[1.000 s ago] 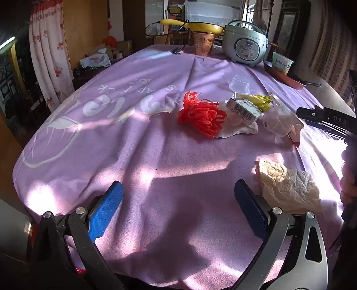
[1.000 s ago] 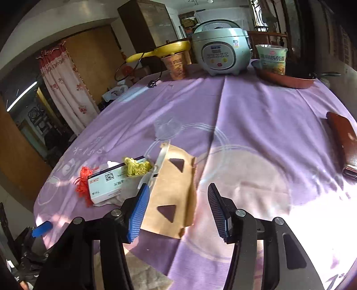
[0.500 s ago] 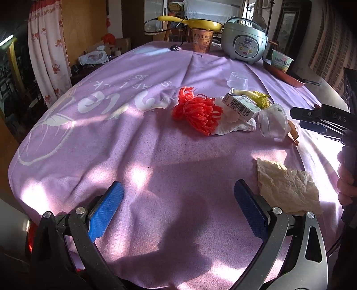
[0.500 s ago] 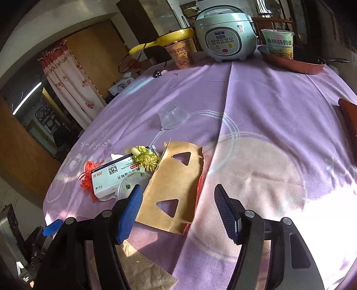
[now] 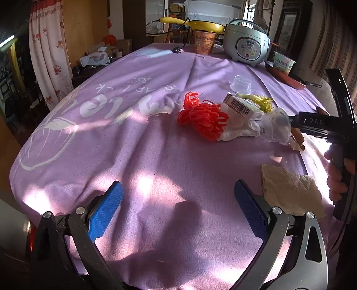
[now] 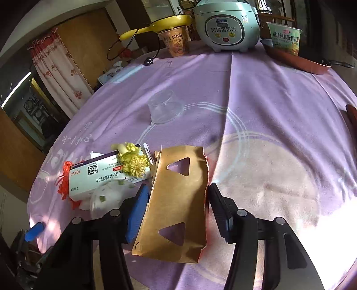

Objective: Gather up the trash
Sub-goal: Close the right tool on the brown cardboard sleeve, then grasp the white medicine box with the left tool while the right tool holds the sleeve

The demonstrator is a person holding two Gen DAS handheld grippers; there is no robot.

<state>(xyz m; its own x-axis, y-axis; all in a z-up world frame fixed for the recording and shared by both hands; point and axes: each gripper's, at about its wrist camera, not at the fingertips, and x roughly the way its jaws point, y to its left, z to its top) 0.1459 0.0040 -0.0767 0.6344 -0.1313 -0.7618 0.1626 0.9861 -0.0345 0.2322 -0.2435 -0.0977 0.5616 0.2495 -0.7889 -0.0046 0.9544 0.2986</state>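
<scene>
A brown cardboard piece [image 6: 178, 200] with two triangular holes lies between the fingers of my right gripper [image 6: 178, 207]. Its jaws are closing, and the pads stand just beside the card's long edges. Left of it sit a white medicine box [image 6: 100, 176], a yellow-green vegetable scrap [image 6: 133, 160], a clear plastic lid [image 6: 107, 196] and red plastic string [image 6: 63, 185]. A clear cup [image 6: 164, 108] stands farther back. My left gripper [image 5: 178, 212] hangs open over bare purple cloth, with crumpled brown paper [image 5: 290, 191] to its right and the red string [image 5: 203, 118] ahead.
A rice cooker [image 6: 225, 22], two instant-noodle cups [image 6: 176, 42] [image 6: 285, 39], a yellow swatter [image 6: 169, 21] and a red pan [image 6: 296, 60] line the table's far edge. A brown wallet [image 6: 352, 116] lies at the right edge. A hand [image 5: 337, 178] holds the right gripper.
My right gripper moved forward and down until its fingers straddle the cardboard; its jaws widened, then narrowed. The left gripper stayed put and open.
</scene>
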